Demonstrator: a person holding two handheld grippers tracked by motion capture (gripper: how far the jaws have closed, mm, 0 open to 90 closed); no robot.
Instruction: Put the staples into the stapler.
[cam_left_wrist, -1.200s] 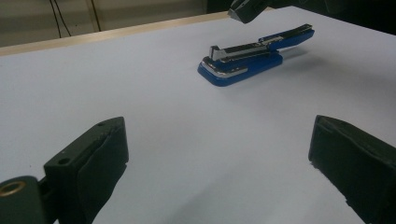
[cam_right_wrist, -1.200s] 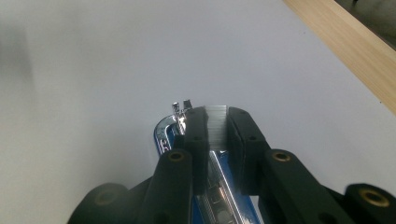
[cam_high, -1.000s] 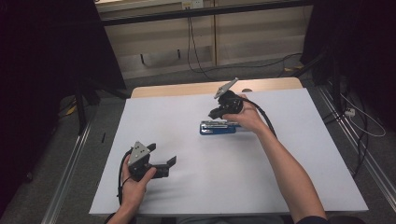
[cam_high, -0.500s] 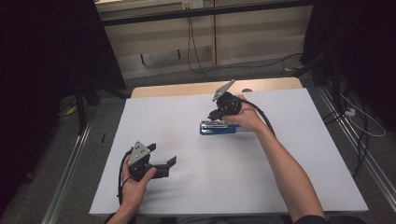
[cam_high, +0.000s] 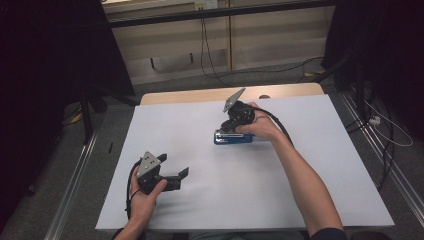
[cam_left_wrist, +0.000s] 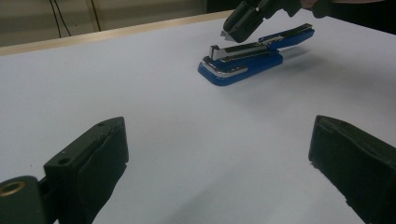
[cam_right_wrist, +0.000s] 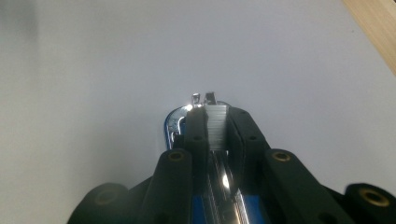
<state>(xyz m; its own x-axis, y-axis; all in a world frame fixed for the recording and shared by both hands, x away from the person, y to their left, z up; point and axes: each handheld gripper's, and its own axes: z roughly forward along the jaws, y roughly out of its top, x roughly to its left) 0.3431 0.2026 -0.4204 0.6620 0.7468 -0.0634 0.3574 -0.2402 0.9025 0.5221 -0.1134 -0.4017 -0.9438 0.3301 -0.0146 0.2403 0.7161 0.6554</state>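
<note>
Two black gripper jaws of the right gripper pinch a strip of silver staples over the open blue metal stapler. Nothing has shifted since a second ago, so loading seems paused; the left gripper rests spread wide, well behind.

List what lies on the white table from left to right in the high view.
Left gripper, black, two-jawed, jaws open, in the person's left hand → blue stapler with its metal staple channel exposed → right gripper, black, jaws closed on a strip of staples, above the stapler.
</note>
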